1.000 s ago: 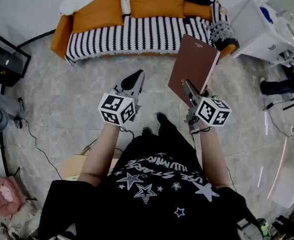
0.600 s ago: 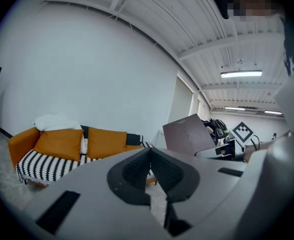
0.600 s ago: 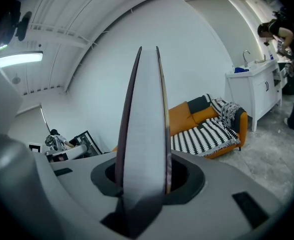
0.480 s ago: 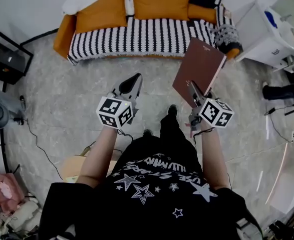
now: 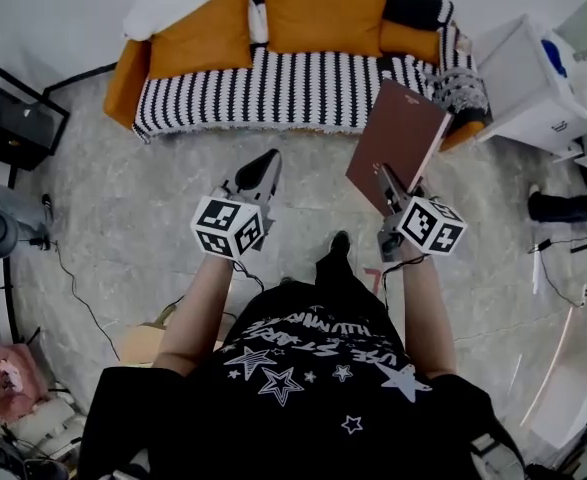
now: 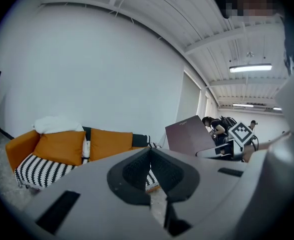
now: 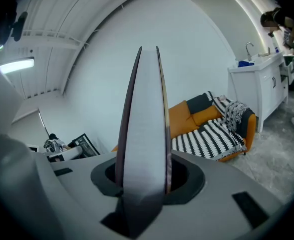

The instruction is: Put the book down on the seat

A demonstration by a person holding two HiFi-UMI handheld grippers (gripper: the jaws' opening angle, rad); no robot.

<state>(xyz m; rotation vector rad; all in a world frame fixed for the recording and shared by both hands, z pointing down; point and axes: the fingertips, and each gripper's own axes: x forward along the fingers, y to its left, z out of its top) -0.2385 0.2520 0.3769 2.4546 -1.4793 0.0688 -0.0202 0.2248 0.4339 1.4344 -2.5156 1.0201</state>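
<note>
**Book gripped on end, seat straight ahead**

The right gripper (image 5: 384,184) is clamped on the lower edge of a dark red book (image 5: 397,140). The book stands on end, its long axis tilted up and forward. The striped sofa seat (image 5: 283,86) lies ahead across the floor (image 5: 163,218) — its right end nearest the book, though well apart from it. The left gripper (image 5: 262,172) hangs alongside, jaws together and empty. The right arm looks best placed to carry the book forward and lay it flat.
</note>
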